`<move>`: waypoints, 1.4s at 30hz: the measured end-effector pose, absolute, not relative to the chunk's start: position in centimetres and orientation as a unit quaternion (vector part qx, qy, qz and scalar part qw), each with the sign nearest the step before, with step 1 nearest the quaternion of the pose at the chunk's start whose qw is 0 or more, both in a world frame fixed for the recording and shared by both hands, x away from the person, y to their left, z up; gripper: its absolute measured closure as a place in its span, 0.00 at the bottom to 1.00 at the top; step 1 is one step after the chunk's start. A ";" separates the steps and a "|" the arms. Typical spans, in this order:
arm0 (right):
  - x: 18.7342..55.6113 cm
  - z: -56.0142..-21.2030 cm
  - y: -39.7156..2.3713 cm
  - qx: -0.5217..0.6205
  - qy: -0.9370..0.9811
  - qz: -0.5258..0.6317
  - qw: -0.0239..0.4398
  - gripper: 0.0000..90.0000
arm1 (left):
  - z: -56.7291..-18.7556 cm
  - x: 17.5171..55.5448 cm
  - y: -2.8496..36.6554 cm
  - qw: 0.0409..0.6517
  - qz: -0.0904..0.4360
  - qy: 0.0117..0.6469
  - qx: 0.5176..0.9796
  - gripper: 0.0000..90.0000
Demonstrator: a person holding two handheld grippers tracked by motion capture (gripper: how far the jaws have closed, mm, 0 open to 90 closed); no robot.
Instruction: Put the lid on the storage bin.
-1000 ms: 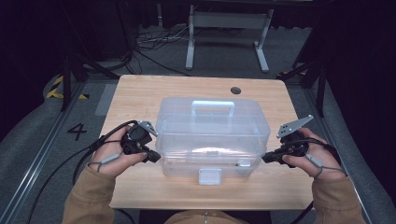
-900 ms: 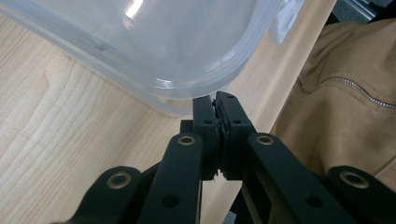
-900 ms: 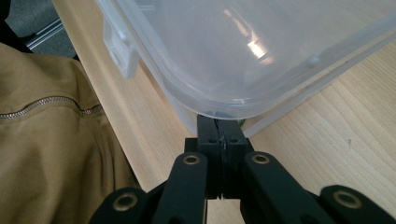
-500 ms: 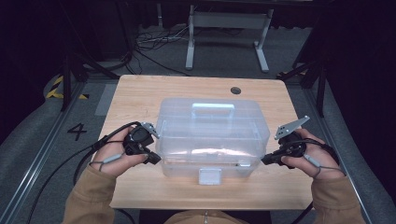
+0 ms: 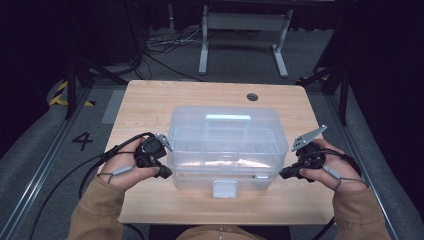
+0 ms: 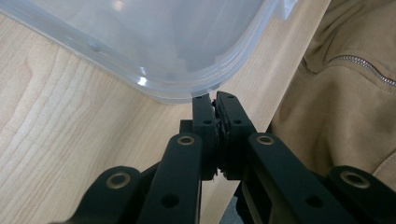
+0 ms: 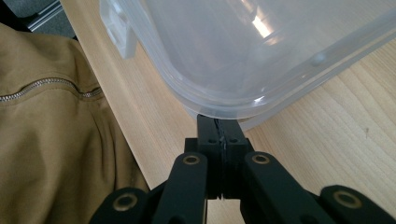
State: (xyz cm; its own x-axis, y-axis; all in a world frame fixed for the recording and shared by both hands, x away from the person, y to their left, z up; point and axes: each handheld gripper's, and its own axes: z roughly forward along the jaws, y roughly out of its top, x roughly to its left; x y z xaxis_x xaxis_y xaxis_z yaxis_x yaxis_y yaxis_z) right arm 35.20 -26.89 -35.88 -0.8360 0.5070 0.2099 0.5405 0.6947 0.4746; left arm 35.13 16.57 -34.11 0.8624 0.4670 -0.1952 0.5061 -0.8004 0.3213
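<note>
Box: One clear plastic box sits in the middle of the wooden table, right in front of you. Its lid is on.
Handle: One flat handle lies on top of the lid.
Latch: One small white latch is on the front wall, the side nearest you.
Left gripper: Your left gripper is at the box's left side, low down near the front corner. Its tips are right at the corner of the box.
Left gripper up close: In the left gripper view the left gripper's jaws are pressed together with nothing between them. Their tips are just under the rounded rim of the box. You cannot tell if they touch it.
Right gripper: Your right gripper is at the box's right side, low down near the other front corner.
Right gripper up close: In the right gripper view the right gripper's jaws are closed tight and hold nothing. Their tips sit right under the rim of the box.
Hands: Two hands, one on each side of the box, each holding one gripper.
Sleeves: Two tan sleeves come in from the near edge.
Hole: One small round hole is in the table, behind the box.
</note>
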 end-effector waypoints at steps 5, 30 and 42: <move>35.3 -36.1 -26.9 -0.284 -0.922 -0.261 0.035 1.00 | -34.3 35.1 16.5 0.175 -0.061 0.249 0.951 0.96; 35.8 -36.8 -27.8 -0.297 -0.919 -0.256 0.048 0.94 | -34.5 35.4 18.0 0.202 -0.060 0.274 0.938 0.89; 36.1 -35.4 -29.3 -0.305 -0.906 -0.292 0.028 0.86 | -33.3 35.0 20.4 0.270 -0.023 0.319 0.908 0.85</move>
